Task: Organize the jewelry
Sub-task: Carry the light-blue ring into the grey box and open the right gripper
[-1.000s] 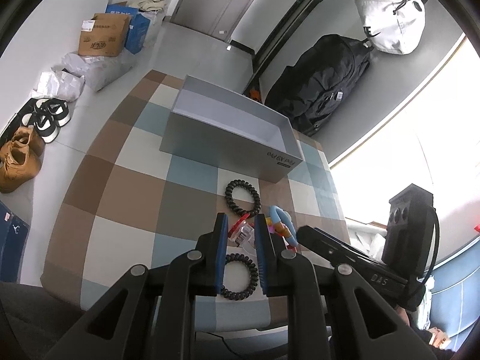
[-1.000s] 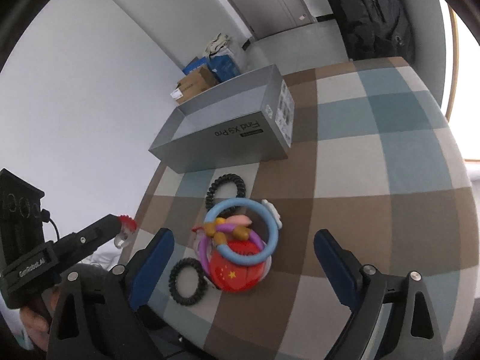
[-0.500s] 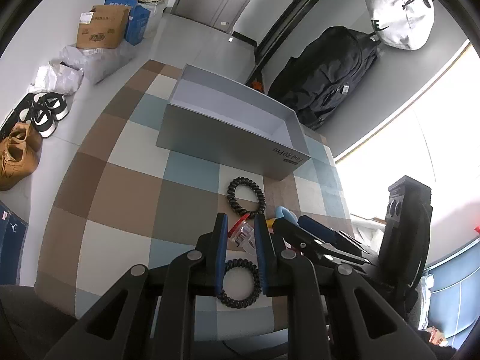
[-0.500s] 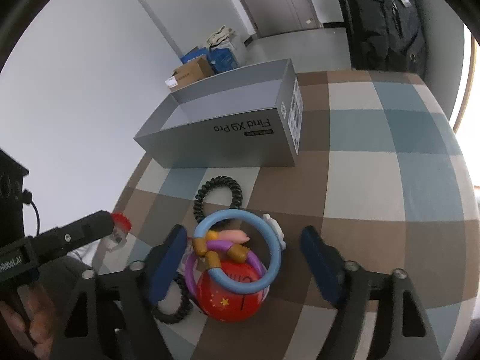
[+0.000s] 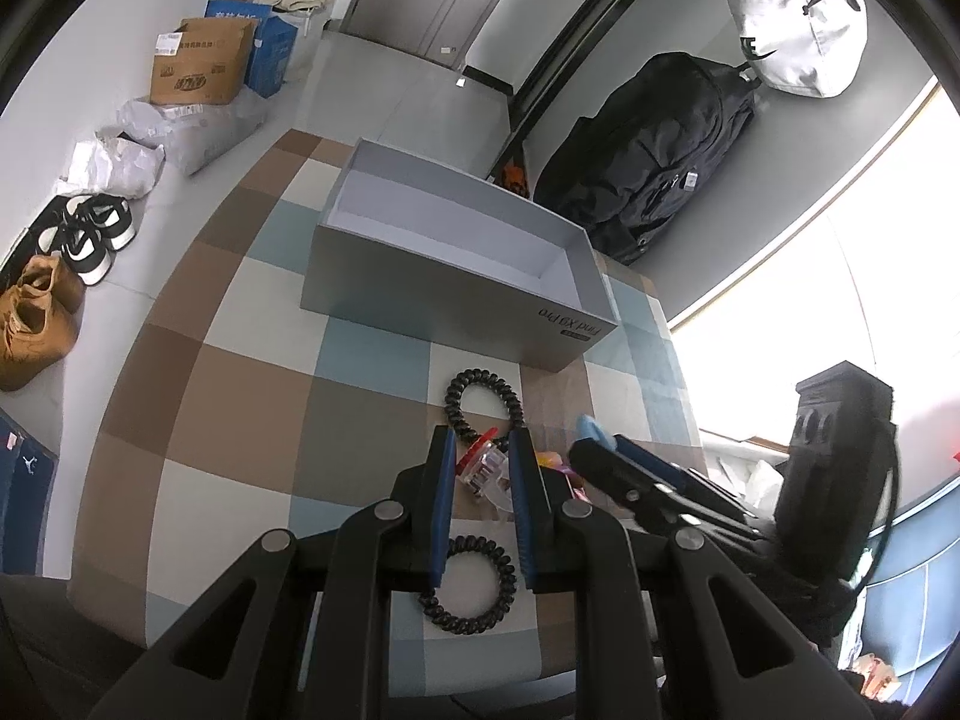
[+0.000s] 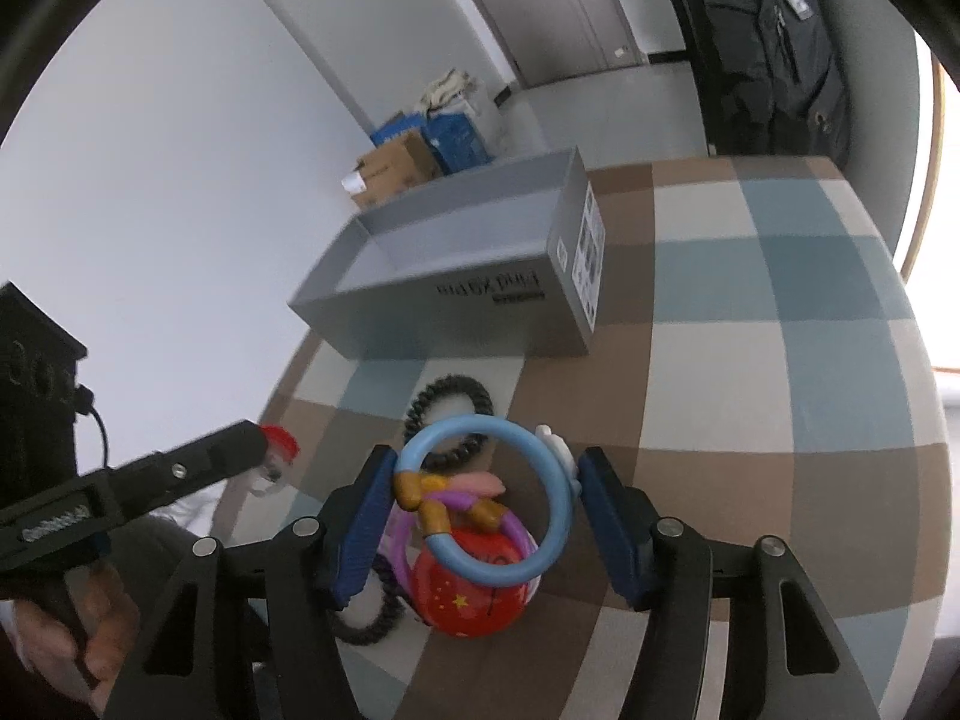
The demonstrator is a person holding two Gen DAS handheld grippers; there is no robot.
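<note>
My left gripper (image 5: pixel 480 468) is shut on a clear hair clip with a red trim (image 5: pixel 485 469), held above the checked tablecloth; it also shows at the left of the right wrist view (image 6: pixel 277 456). My right gripper (image 6: pixel 480 498) is open, its jaws on either side of a light blue bracelet (image 6: pixel 486 504) that rests on a purple bracelet (image 6: pixel 456 501) and a red round case (image 6: pixel 474 591). Two black coil hair ties lie on the cloth, one near the box (image 5: pixel 483 399) and one near me (image 5: pixel 468 582). The open grey box (image 5: pixel 456 264) stands behind them.
The table (image 5: pixel 240 384) has a brown, blue and white checked cloth. On the floor to the left are shoes (image 5: pixel 36 312), bags and a cardboard box (image 5: pixel 198 63). A black backpack (image 5: pixel 660 156) leans on the far wall.
My right gripper has moved forward and narrowed around the blue bracelet. My left gripper has risen slightly, still holding the clip.
</note>
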